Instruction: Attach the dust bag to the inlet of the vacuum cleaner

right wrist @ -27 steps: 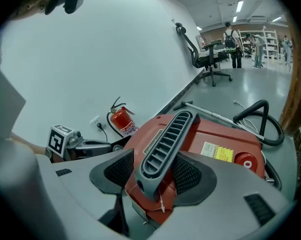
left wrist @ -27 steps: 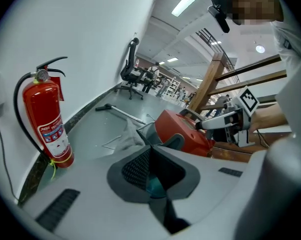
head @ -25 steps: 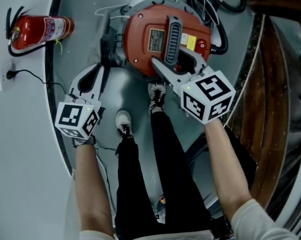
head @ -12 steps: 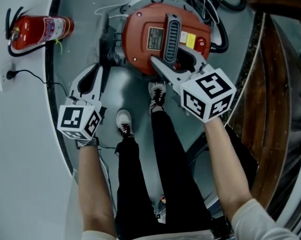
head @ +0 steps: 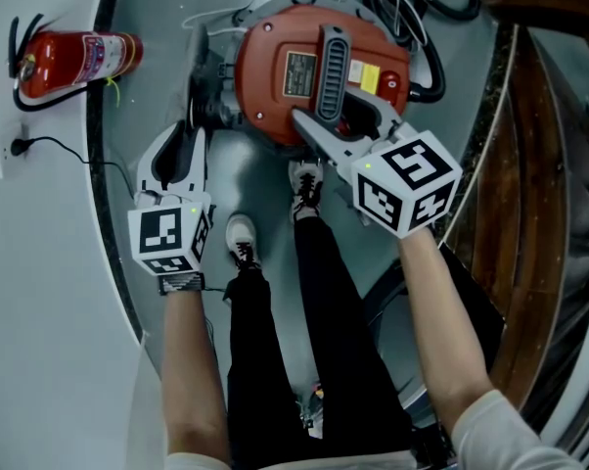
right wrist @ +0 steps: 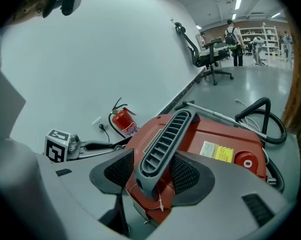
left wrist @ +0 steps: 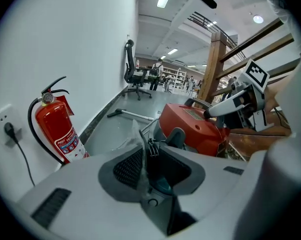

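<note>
**Left claw.** The left claw [left wrist: 149, 151] is pressed nearly together on a thin translucent plastic film [left wrist: 137, 144], judged to be the edge of the dust bag. The film stands upright between the pads and runs forward past the tips. Over the last second this claw [head: 189, 130] has swung inward: its marker cube has moved toward the person's legs and turned. The tips now point at the dark inlet fitting [head: 216, 106] on the left flank of the red round canister vacuum cleaner [head: 275, 76]. The tips are near the fitting; contact cannot be confirmed.

**Right claw.** The right claw [right wrist: 155, 159] is clamped across the grey ribbed carry handle [right wrist: 165, 139] on top of the canister. Its position has not changed, so it steadies the body.

**Meaning for the task.** The bag is held and being lined up. It is not yet seated on the inlet. The red fire extinguisher [head: 74, 59] lies on the floor well apart.
</note>
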Motion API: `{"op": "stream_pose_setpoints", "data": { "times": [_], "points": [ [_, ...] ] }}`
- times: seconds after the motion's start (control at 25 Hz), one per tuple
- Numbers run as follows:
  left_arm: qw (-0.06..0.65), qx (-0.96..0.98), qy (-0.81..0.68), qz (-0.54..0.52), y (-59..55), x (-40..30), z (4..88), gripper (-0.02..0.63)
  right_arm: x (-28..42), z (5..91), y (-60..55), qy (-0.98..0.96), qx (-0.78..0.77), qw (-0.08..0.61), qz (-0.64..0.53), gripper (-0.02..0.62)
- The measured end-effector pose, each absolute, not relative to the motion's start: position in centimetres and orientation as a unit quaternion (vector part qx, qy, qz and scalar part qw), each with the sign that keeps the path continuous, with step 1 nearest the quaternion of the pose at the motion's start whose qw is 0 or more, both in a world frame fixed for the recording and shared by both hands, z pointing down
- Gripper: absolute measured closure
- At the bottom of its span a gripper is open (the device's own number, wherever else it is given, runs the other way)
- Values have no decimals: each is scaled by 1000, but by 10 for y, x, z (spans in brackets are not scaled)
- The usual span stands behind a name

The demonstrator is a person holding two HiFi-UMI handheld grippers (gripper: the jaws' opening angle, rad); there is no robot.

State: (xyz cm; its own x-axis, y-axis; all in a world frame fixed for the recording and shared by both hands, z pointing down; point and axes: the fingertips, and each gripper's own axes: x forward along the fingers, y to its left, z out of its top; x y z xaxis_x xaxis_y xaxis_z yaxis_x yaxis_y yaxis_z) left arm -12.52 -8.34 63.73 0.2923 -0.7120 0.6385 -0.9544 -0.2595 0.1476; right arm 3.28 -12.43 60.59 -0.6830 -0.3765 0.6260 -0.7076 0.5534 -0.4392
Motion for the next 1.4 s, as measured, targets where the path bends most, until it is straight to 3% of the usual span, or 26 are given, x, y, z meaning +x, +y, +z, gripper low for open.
{"op": "stream_pose_setpoints", "data": {
  "times": [0.12,0.28,0.44,0.64,0.84,1.16,1.4],
  "points": [
    [258,746,-562,245,-85,-131,640,452,33,606,-124,-850,318,238,347,364],
    [278,741,-570,222,-89,-135,640,451,33,606,-123,-851,316,237,347,365],
    [293,726,-585,212,-91,-145,642,547,33,606,-123,-850,316,238,347,365],
    [297,720,-589,217,-92,-148,644,580,33,606,-123,-851,317,238,345,365],
    [317,721,-580,209,-92,-147,644,586,33,606,-124,-851,318,239,343,365],
    [274,743,-570,219,-91,-139,640,588,33,606,-123,-851,317,239,343,365],
    [290,747,-564,198,-89,-133,639,588,33,605,-123,-851,317,239,342,365]
  ]
}}
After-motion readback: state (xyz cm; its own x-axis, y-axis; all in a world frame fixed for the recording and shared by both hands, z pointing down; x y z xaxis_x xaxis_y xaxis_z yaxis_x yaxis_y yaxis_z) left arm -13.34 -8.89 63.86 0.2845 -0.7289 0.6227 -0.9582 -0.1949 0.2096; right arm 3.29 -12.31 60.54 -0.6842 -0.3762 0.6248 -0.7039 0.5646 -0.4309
